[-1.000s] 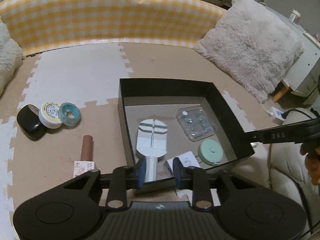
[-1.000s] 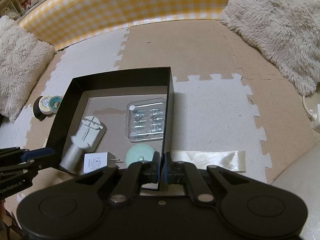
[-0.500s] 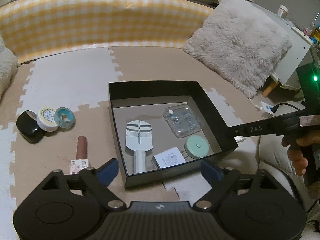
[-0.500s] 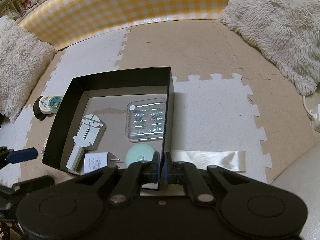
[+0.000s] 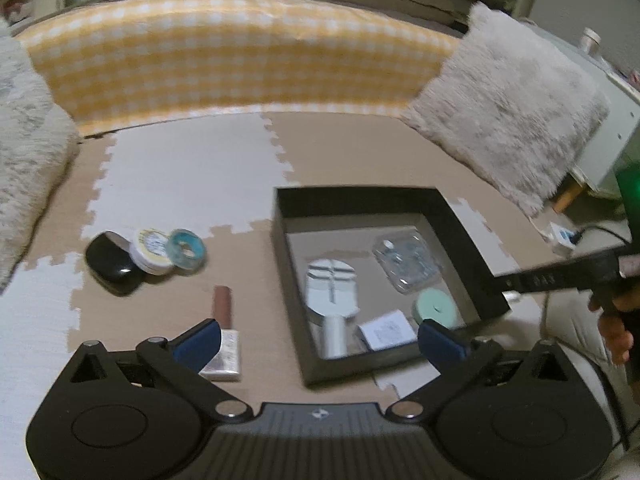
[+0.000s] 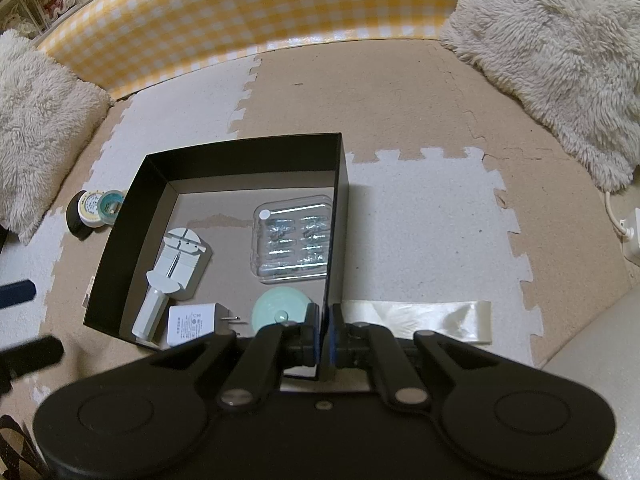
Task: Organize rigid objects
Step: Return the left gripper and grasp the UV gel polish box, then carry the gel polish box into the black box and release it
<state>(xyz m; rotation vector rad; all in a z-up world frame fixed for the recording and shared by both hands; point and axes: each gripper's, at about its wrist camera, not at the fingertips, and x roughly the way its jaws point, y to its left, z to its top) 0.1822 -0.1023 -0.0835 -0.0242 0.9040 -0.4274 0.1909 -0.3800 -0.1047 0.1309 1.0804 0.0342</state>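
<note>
Four items already lie in the black box (image 6: 338, 184): white tool (image 6: 176, 264), white charger (image 6: 190, 324), mint disc (image 6: 280, 306), clear blister tray (image 6: 294, 240). Left tongs (image 5: 318, 340) are spread wide with nothing between the pads; jaws have just been opening, and the white tool they let go of lies ahead of them in the box. Right tongs (image 6: 324, 338) are pinched on the box's near right wall, steadying it.

Likely next pick: brown tube (image 5: 222, 302), just ahead of the left tongs' left pad (image 5: 198, 342), outside the box. Its long axis runs near-to-far, roughly along the tongs' pointing line, pale cap end nearest. Left hand is much nearer; right is occupied.

Farther ahead-left: black case (image 5: 112, 268), white round tin (image 5: 152, 250), teal tape roll (image 5: 185, 246), touching in a row.

Writing: the right tongs' arm carries lettering too blurred to trust. Charger label print is too small to read.
</note>
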